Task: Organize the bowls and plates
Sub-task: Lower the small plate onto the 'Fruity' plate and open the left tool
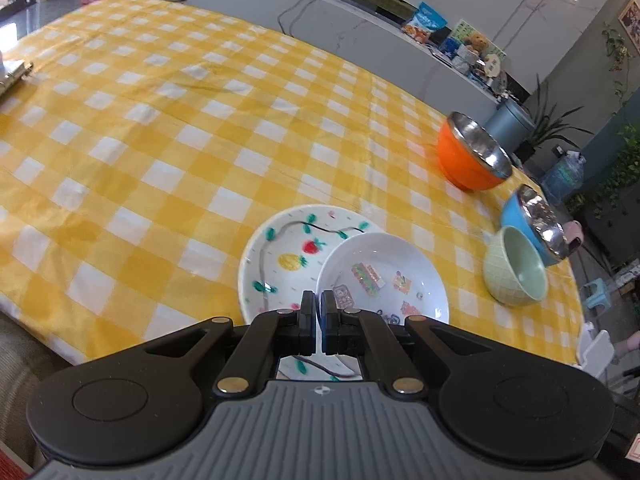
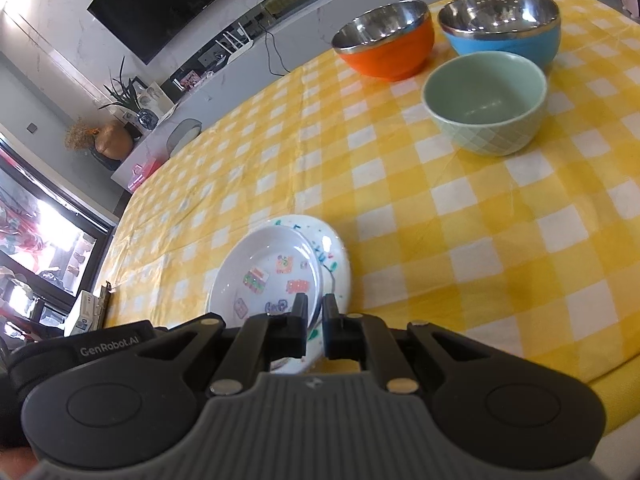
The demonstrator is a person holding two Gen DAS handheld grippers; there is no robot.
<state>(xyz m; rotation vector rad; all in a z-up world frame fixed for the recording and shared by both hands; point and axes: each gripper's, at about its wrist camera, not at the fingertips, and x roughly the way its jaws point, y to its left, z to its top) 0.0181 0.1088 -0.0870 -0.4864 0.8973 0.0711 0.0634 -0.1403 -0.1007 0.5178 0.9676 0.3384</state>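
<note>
Two white plates sit overlapped at the near edge of a table under a yellow-and-white checked tablecloth [image 1: 168, 128]: a fruit-patterned plate [image 1: 280, 256] painted with a strawberry and a pineapple lies on the cloth, and a sticker-print plate [image 1: 384, 276] rests tilted over one side of it. The left gripper [image 1: 319, 300] has its fingers pinched together on the near rim of the sticker-print plate, while the right gripper [image 2: 315, 304] is likewise clamped on a plate rim at the overlap, though from its own camera it is hard to tell which of the two rims lies between the pads. Farther along the table stand three upright bowls, close together: a pale green ceramic bowl [image 2: 486, 104] with a quilted outside nearest the plates, then a blue steel-lined bowl [image 2: 500, 28] just behind it and an orange steel-lined bowl [image 2: 386, 40] beside that. Beyond the table, a long white counter [image 1: 360, 20] carries snack bags and small ornaments, and a dark wall-mounted television [image 2: 172, 0] hangs above it.
</note>
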